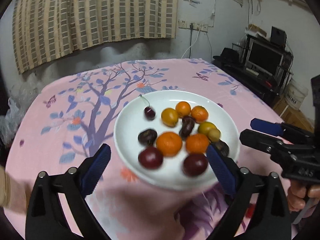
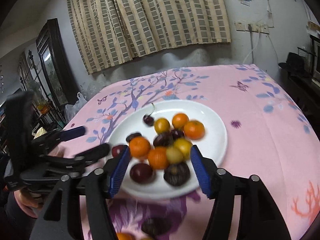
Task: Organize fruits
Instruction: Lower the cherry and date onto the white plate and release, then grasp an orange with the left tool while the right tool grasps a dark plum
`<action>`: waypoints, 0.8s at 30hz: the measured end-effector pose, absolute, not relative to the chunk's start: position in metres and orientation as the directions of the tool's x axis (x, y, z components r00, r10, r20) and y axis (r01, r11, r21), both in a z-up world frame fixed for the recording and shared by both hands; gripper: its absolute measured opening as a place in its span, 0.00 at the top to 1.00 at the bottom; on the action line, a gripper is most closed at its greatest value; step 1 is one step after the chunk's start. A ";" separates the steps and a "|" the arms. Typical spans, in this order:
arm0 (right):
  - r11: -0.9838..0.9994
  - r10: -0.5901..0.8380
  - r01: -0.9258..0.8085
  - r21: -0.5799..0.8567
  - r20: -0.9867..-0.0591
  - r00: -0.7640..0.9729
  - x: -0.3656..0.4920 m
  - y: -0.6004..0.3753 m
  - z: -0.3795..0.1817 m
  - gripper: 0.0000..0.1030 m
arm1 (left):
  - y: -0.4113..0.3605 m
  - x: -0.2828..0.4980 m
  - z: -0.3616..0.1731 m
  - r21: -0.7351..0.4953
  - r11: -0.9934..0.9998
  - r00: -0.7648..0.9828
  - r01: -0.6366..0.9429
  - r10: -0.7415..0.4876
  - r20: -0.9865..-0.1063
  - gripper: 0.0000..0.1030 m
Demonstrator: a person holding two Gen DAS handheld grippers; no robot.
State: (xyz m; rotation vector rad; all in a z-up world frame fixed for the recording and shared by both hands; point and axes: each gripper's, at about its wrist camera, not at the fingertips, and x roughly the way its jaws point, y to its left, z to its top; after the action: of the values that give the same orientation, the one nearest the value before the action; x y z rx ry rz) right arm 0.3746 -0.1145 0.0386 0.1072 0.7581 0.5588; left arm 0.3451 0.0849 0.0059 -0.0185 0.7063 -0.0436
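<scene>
Mixed fruit piled on a round white ceramic plate [image 1: 224, 118] near the front of the table, which carries a pink tree-print cloth [image 1: 60, 120]: small orange mandarins [image 1: 169, 144], yellow-orange kumquats [image 1: 169, 117], dark red plums [image 1: 150, 157], and one stemmed dark cherry [image 1: 149, 113] lying apart at the far rim.

Left claw [image 1: 158, 170] wide, empty, straddling the plate's near edge. Right claw [image 2: 159, 172] also wide, empty, framing the near fruit. Frames blurred.

Judgement: take an outlying fruit first (a near plum or the lone cherry), closing across its middle; round fruit will roll.

Bare cloth lies left, right and behind the plate; two loose fruits [image 2: 156, 227] sit in front, so the approach is tight there.
</scene>
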 end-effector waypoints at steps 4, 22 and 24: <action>0.846 0.526 -0.408 0.342 -0.657 0.540 0.355 -0.128 0.017 0.38 | 0.090 0.300 -0.008 -0.096 0.995 0.738 0.007 -0.070 -0.671 0.06; 0.866 0.396 -0.472 0.164 -0.801 0.449 0.335 -0.093 -0.025 0.37 | 0.084 0.263 -0.044 -0.127 0.991 0.687 -0.038 -0.067 -0.724 0.06; 0.864 0.380 -0.485 0.138 -0.809 0.447 0.334 -0.088 -0.027 0.39 | 0.083 0.263 -0.044 -0.125 0.991 0.687 -0.040 -0.063 -0.724 0.06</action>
State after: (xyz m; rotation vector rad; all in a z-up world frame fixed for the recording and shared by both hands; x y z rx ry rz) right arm 0.3339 -0.0880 -0.0273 -0.1198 0.9689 0.5371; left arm 0.2630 0.0834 -0.0435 -0.1347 0.8136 -0.0128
